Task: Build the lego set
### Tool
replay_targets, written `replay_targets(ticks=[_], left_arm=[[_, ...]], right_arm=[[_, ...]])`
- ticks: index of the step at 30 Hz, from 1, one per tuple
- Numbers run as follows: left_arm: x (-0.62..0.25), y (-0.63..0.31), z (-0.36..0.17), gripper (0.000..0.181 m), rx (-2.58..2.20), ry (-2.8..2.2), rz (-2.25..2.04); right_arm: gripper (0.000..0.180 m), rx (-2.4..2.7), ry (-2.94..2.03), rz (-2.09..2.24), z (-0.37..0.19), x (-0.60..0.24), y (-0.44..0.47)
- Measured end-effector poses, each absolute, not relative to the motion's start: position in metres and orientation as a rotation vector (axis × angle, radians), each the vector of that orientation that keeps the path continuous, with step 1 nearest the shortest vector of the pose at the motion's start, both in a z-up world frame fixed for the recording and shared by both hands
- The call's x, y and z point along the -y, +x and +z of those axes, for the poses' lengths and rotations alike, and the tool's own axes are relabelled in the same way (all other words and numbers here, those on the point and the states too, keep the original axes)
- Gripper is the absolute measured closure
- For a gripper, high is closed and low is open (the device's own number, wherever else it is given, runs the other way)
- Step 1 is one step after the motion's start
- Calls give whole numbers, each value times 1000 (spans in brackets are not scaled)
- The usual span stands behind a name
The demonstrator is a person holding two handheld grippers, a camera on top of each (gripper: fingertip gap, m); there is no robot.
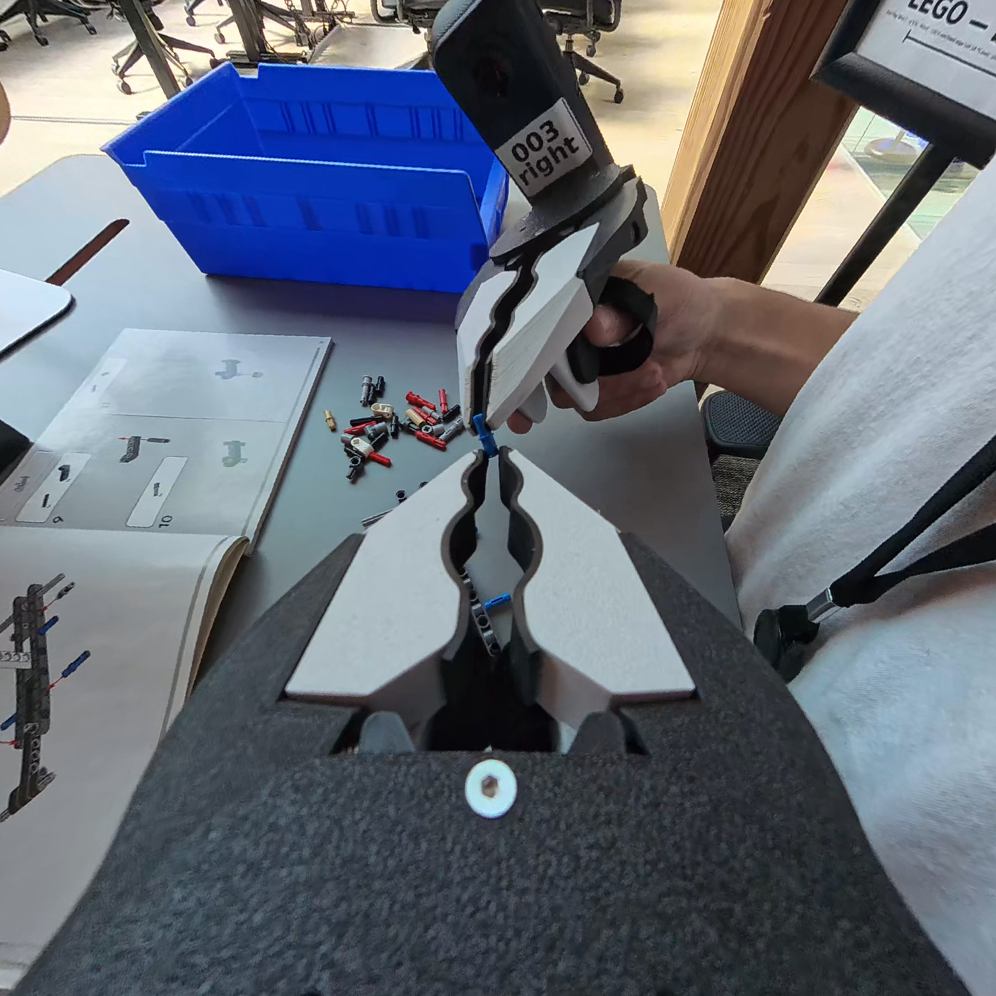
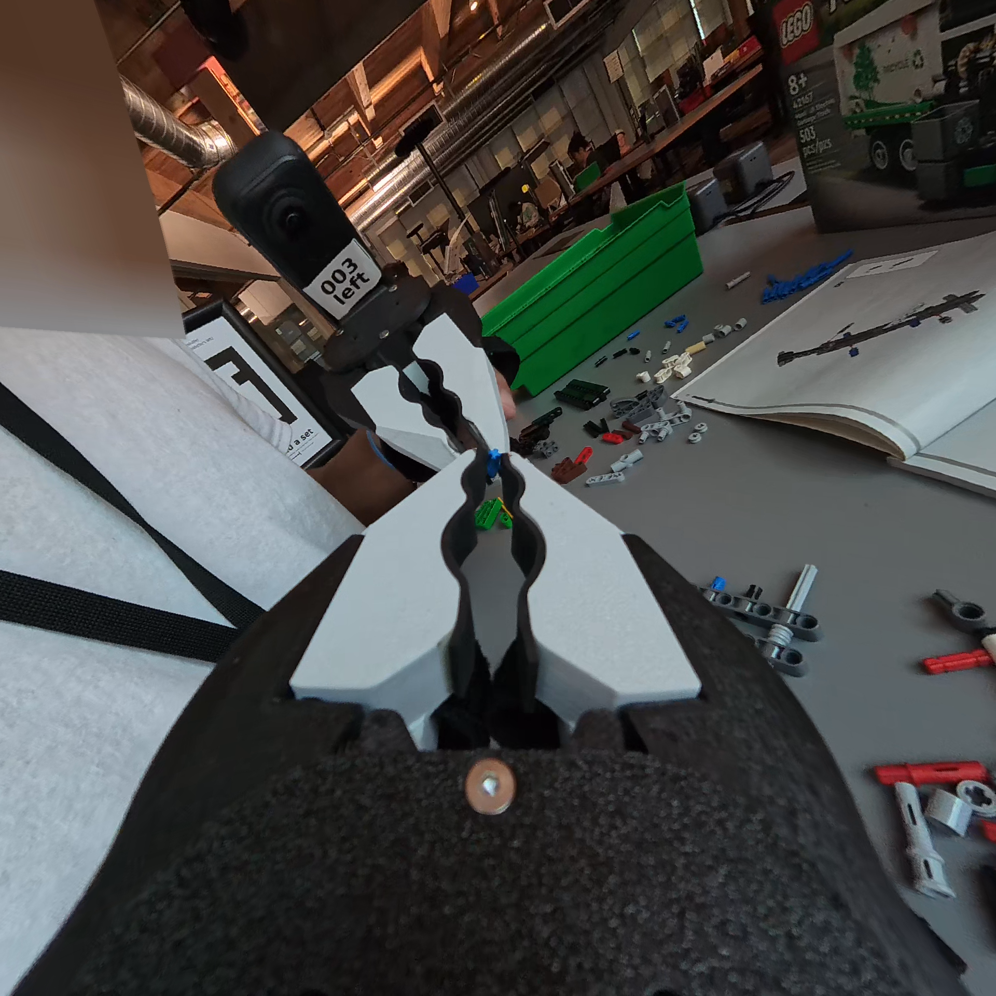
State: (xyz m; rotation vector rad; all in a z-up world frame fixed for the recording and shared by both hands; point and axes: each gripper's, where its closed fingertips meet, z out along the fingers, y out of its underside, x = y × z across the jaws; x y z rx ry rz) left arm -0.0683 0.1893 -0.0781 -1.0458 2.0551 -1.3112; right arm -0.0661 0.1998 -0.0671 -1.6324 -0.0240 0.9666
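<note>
My left gripper (image 1: 488, 458) is shut on a dark grey beam (image 1: 479, 611), which runs back under the fingers and carries a blue pin (image 1: 498, 600) in its side. My right gripper (image 1: 477, 426) comes down from the upper right, shut on another blue pin (image 1: 486, 439), and holds it tip to tip against the left gripper. In the right wrist view my right gripper (image 2: 493, 461) pinches that blue pin (image 2: 492, 464) right at the left gripper (image 2: 477, 444). Both are held above the grey table (image 2: 700, 539).
A blue bin (image 1: 323, 215) stands at the back, with a pile of small pins (image 1: 399, 426) and an open instruction booklet (image 1: 161, 431) before it. A green bin (image 2: 603, 302), the set box (image 2: 889, 108), scattered parts (image 2: 647, 409) and a grey beam assembly (image 2: 770, 620) lie to the right. The tips of both grippers are at nearly the same place.
</note>
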Motion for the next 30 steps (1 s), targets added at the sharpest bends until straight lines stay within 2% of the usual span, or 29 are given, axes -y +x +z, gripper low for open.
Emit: replay_targets(ticks=[6, 14, 30], left_arm=[[-190, -70, -79, 177, -2039, -1078, -1299], [-196, -72, -65, 174, -1926, -1169, -1387], [-194, -90, -113, 169, -1965, -1375, -1236]], right_arm=[[177, 22, -1626, 980, -68, -201, -68], [178, -268, -1331, 1288, -48, -200, -42], [177, -133, -1497, 659, -57, -173, -3]])
